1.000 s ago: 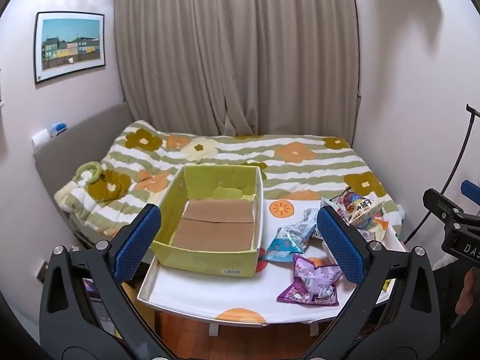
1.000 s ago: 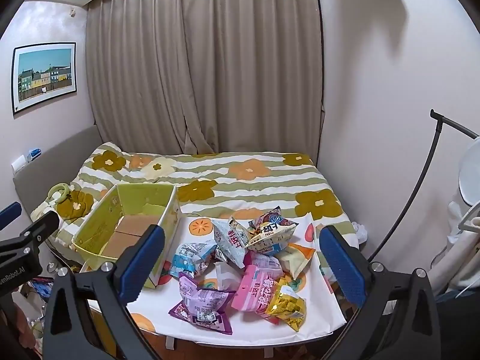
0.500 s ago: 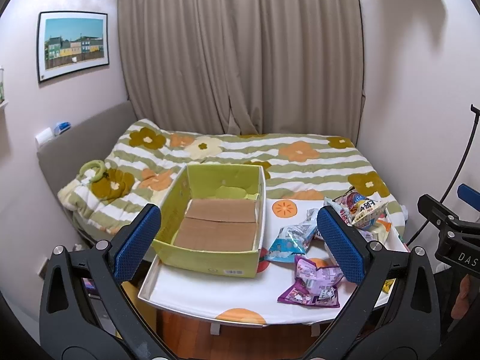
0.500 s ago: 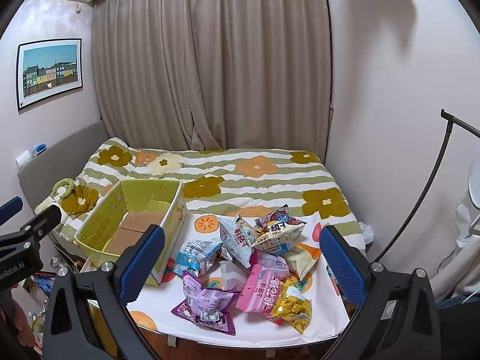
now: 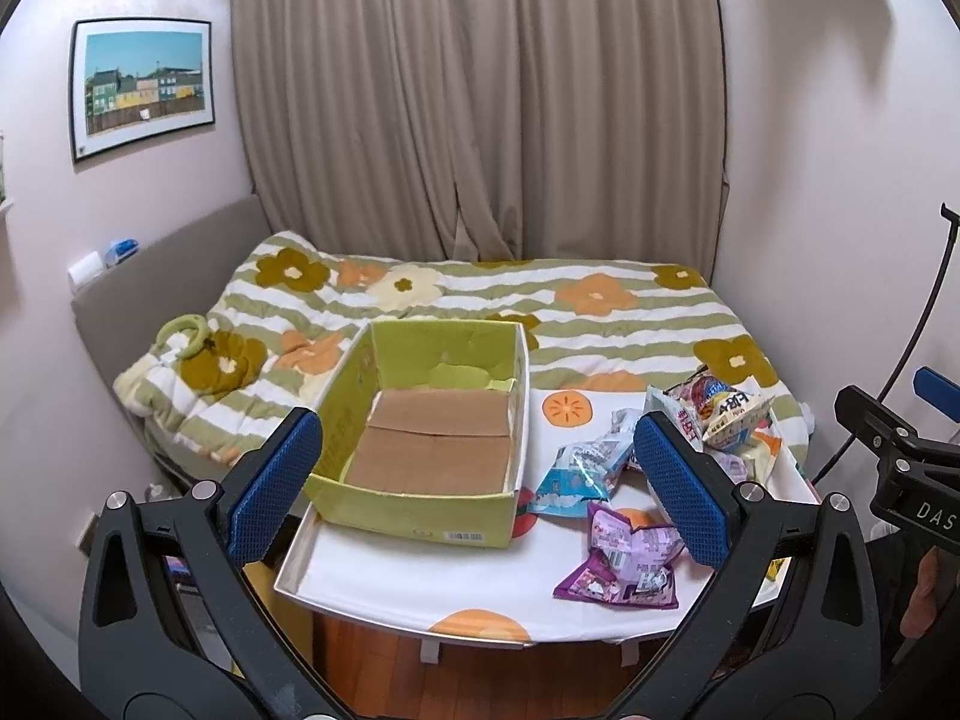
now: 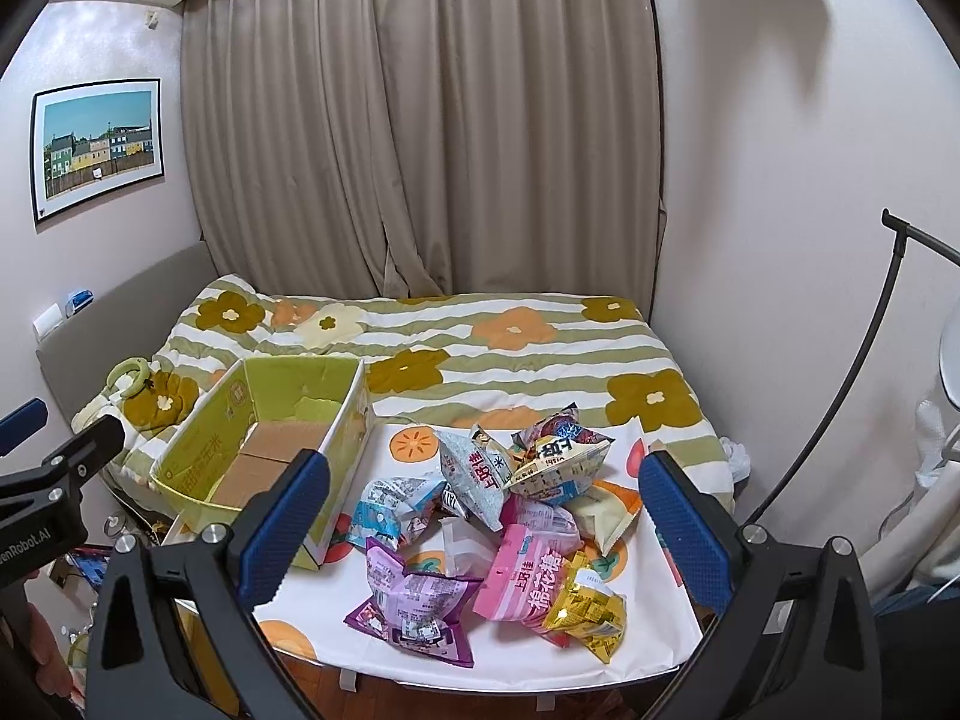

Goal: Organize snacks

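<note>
A green cardboard box (image 5: 432, 438) (image 6: 264, 438) stands empty on the left of a small white table (image 5: 420, 576) (image 6: 648, 642). A heap of snack bags (image 6: 522, 516) lies to its right, with a purple bag (image 5: 624, 558) (image 6: 414, 600) nearest, a pink bag (image 6: 522, 576), a yellow bag (image 6: 585, 612) and a light blue bag (image 5: 576, 468). My left gripper (image 5: 480, 480) is open and empty, held back from the table facing the box. My right gripper (image 6: 486, 516) is open and empty, held back facing the heap.
A bed with a striped flower quilt (image 5: 540, 312) lies behind the table. Curtains (image 6: 420, 150) hang at the back. A black stand pole (image 6: 840, 396) leans at the right. Wood floor (image 5: 480, 666) shows under the table's front edge.
Both grippers have moved slightly closer to the table, with the views shifting a little. Nothing on the table has moved.
</note>
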Tool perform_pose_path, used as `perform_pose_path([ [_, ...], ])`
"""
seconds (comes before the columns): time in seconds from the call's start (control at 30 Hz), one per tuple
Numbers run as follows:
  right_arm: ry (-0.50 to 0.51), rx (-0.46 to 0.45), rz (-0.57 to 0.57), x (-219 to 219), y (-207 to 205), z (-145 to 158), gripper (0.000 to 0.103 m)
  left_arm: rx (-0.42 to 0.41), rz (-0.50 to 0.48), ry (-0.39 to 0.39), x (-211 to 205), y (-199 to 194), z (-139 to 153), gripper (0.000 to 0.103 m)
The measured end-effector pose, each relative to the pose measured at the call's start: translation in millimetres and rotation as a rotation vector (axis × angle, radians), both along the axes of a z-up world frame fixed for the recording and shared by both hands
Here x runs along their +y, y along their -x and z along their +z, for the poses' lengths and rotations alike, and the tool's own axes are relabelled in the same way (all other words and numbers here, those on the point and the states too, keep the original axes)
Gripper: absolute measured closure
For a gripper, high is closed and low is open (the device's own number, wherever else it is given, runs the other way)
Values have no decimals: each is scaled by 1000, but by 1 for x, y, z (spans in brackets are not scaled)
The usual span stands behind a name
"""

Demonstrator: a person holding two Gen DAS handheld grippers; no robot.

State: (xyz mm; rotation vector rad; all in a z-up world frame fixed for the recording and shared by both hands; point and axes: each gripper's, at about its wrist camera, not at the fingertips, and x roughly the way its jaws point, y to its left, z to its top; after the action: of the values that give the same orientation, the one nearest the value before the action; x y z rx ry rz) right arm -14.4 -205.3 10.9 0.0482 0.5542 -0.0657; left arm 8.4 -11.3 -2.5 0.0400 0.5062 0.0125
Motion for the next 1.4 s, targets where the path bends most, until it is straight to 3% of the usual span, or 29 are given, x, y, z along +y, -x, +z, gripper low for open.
perform_pose_path([
  [1.4,2,5,-8,-4,-2,-2,0,20,-20,-1,-1,-5,1,0],
])
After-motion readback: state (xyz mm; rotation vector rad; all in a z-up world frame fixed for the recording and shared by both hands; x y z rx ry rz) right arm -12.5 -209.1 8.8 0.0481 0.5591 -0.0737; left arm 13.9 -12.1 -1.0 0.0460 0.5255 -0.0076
